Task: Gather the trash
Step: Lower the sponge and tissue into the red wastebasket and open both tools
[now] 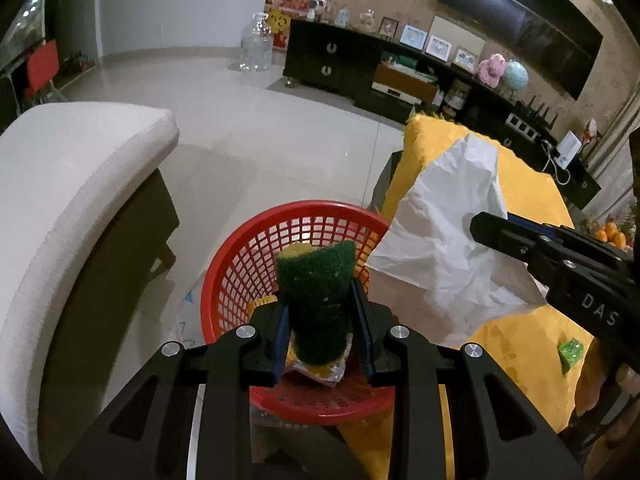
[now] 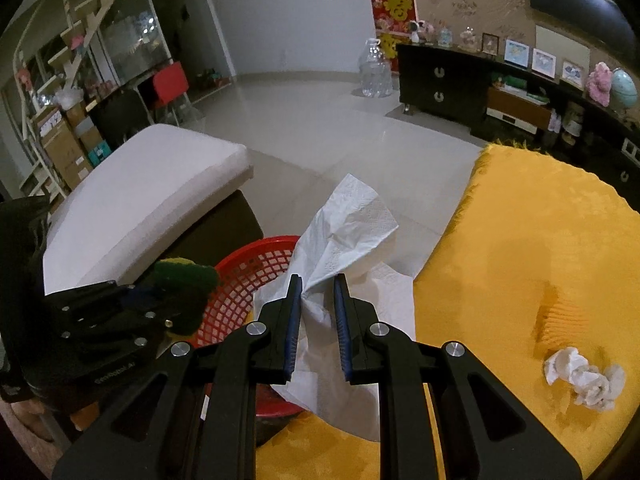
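My left gripper (image 1: pixel 317 292) is shut on a green and yellow scouring sponge (image 1: pixel 316 280) and holds it over the red mesh basket (image 1: pixel 240 264). A crumpled wrapper (image 1: pixel 320 372) lies inside the basket under the sponge. My right gripper (image 2: pixel 318 280) is shut on a white paper tissue (image 2: pixel 348 220) and holds it above the edge of the yellow-clothed table (image 2: pixel 520 240), beside the basket (image 2: pixel 256 276). The tissue (image 1: pixel 440 220) and the right gripper's fingers (image 1: pixel 520 240) also show in the left wrist view. A crumpled white tissue ball (image 2: pixel 584 380) lies on the cloth at right.
A small green wrapper (image 1: pixel 570 354) lies on the yellow cloth. A white cushioned bench (image 1: pixel 68 184) stands left of the basket. A dark TV cabinet (image 1: pixel 360 64) lines the far wall, with a large clear water bottle (image 1: pixel 256 44) on the tiled floor.
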A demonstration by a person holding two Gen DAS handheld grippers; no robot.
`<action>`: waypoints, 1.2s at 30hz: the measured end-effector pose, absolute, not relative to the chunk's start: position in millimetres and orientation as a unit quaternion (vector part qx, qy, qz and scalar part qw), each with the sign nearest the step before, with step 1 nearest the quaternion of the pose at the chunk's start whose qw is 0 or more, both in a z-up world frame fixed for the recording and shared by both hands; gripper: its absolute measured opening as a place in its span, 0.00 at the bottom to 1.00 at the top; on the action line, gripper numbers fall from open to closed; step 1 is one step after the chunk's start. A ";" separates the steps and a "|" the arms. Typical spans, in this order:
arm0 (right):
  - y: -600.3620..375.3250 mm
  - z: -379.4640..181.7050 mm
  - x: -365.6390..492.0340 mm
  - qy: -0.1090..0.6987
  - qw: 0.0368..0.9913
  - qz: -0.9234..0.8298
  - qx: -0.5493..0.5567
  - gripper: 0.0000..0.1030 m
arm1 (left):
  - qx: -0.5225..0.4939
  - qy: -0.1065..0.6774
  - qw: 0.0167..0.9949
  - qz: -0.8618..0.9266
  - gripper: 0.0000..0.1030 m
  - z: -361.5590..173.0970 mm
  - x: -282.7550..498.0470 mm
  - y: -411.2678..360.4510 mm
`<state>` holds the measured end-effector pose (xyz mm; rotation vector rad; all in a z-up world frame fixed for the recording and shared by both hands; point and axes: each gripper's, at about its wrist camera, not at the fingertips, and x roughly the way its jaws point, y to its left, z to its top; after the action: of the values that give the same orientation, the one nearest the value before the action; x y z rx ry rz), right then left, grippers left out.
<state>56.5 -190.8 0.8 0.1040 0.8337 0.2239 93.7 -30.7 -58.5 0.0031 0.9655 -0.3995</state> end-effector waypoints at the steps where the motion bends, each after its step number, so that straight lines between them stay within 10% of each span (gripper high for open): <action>1: -191.5 -0.3 58.4 0.406 0.906 0.110 0.050 0.16 | 0.001 0.464 0.865 -0.191 0.26 -60.4 95.1 -30.8; 9: -189.3 -10.0 66.5 0.416 0.901 0.111 0.050 0.16 | -0.006 0.470 0.863 -0.184 0.56 -66.2 96.2 -24.1; 22: -175.0 -36.3 80.1 0.448 0.883 0.128 0.066 0.19 | -0.026 0.458 0.875 -0.156 0.63 -53.6 95.5 -3.0; 36: -184.8 -32.0 57.3 0.436 0.890 0.113 0.076 0.44 | -0.024 0.446 0.883 -0.146 0.71 -43.8 87.0 -0.4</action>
<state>57.3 -184.8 -32.0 0.1586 0.9051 0.2341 87.0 -0.4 -43.8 -0.0492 0.9277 -0.3046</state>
